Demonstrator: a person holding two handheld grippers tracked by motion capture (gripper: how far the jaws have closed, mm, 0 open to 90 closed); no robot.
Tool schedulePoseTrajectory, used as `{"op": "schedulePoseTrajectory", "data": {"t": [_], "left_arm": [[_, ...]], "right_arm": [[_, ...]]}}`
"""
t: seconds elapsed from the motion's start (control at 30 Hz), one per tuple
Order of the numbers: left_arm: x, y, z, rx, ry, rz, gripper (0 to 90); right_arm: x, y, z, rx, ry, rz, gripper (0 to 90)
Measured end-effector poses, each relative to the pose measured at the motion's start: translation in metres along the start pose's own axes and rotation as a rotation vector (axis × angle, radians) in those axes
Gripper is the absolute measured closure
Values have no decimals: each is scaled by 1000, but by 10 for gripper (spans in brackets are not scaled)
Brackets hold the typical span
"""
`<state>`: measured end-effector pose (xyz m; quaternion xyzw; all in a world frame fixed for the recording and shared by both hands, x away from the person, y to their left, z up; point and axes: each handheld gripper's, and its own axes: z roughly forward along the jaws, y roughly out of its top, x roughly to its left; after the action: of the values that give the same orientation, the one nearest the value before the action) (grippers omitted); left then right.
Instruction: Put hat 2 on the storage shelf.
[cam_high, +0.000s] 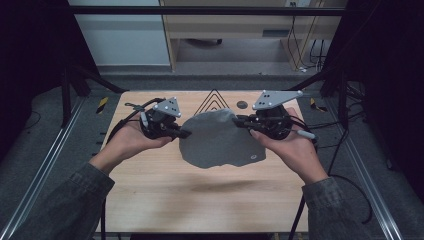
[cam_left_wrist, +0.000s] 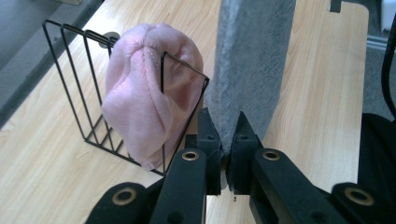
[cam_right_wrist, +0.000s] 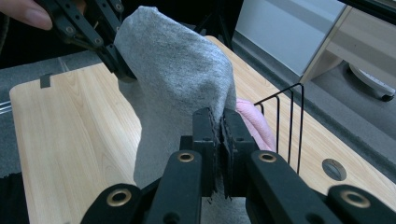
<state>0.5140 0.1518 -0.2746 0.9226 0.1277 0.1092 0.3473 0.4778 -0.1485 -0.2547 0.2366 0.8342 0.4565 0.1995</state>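
Grey cloth lifted off the table, stretched between left hand-held gripper and right hand-held gripper, each clenched on an edge; wire rack with pink hat just beyond, placing there probably left to do.

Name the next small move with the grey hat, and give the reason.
Probably carry the grey hat toward the wire rack at the table's far edge. Both the left gripper and right gripper are shut on its edges and it hangs above the table, while a pink hat already stands in the rack, which suggests the grey one belongs beside it.
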Motion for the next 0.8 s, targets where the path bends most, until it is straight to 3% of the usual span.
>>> {"op": "schedulePoseTrajectory", "data": {"t": [0.3, 0.6, 0.8], "left_arm": [[5, 14, -9, 23, 7, 16, 860], [18, 37, -31, -22, 36, 8, 861], [24, 47, -36, -21, 55, 16, 862]], "right_arm": [[-7, 5, 0, -5, -10, 14, 860], [-23, 29, -12, -45, -22, 42, 860], [-33, 39, -10, -18, -36, 36, 860]]}}
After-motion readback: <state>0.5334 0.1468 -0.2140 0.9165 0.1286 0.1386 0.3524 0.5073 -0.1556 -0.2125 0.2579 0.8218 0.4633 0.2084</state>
